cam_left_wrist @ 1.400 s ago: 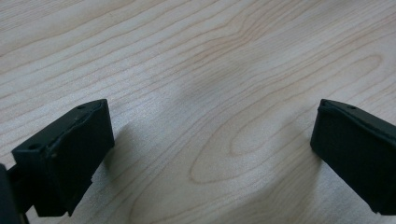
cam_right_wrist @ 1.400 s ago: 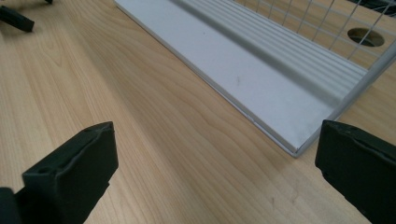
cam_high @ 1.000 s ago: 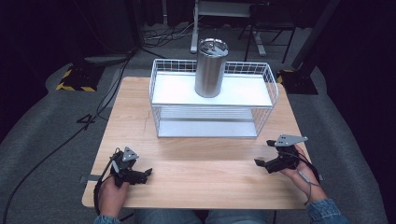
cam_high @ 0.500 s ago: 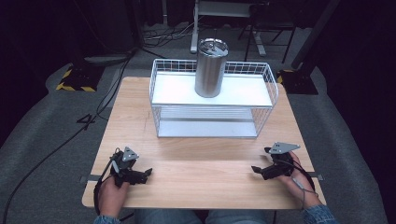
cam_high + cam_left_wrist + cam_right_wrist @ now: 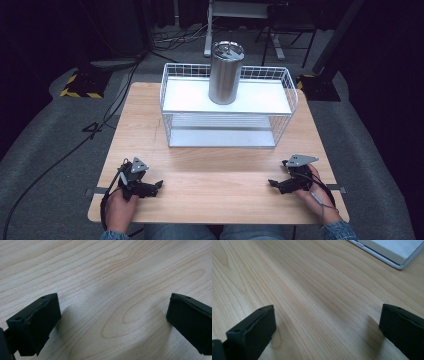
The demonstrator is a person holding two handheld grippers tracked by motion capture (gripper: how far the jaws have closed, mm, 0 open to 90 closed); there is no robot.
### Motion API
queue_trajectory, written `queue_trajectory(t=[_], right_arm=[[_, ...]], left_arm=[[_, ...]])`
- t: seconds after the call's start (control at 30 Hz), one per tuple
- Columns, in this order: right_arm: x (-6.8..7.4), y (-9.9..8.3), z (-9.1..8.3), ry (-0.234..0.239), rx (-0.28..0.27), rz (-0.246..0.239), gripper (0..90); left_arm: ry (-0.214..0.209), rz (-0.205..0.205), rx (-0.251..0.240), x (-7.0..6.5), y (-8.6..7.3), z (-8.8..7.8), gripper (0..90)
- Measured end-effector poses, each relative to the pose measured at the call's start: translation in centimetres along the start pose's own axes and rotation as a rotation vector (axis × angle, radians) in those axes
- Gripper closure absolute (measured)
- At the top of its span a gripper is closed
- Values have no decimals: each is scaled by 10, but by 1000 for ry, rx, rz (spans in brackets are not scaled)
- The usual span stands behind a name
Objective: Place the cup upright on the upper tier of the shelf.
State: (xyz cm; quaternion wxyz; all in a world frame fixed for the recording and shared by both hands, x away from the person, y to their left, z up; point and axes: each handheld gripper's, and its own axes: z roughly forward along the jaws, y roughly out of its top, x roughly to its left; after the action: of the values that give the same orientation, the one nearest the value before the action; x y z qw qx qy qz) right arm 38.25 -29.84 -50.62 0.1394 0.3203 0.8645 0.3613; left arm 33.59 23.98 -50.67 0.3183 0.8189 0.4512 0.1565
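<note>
You held your left gripper (image 5: 150,187) low over the near left of the wooden table (image 5: 220,175) and your right gripper (image 5: 280,184) low over its near right, each with its jaws spread wide and nothing but bare wood between them in the gripper views. The steel tumbler (image 5: 226,73) stood upright with its lid on, on the white top shelf of the wire rack (image 5: 227,112) at the far middle of the table, well apart from both grippers. In the right gripper view a corner of the rack's white base (image 5: 390,251) lay ahead of the jaws, not touching them.
</note>
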Motion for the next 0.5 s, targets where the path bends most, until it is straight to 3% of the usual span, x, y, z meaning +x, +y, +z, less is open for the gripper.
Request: queue_trajectory(t=[0.5], right_arm=[[1, 0, 1, -16, 4, 20, 5]], left_arm=[[0, 1, -1, 0, 0, 0, 0]])
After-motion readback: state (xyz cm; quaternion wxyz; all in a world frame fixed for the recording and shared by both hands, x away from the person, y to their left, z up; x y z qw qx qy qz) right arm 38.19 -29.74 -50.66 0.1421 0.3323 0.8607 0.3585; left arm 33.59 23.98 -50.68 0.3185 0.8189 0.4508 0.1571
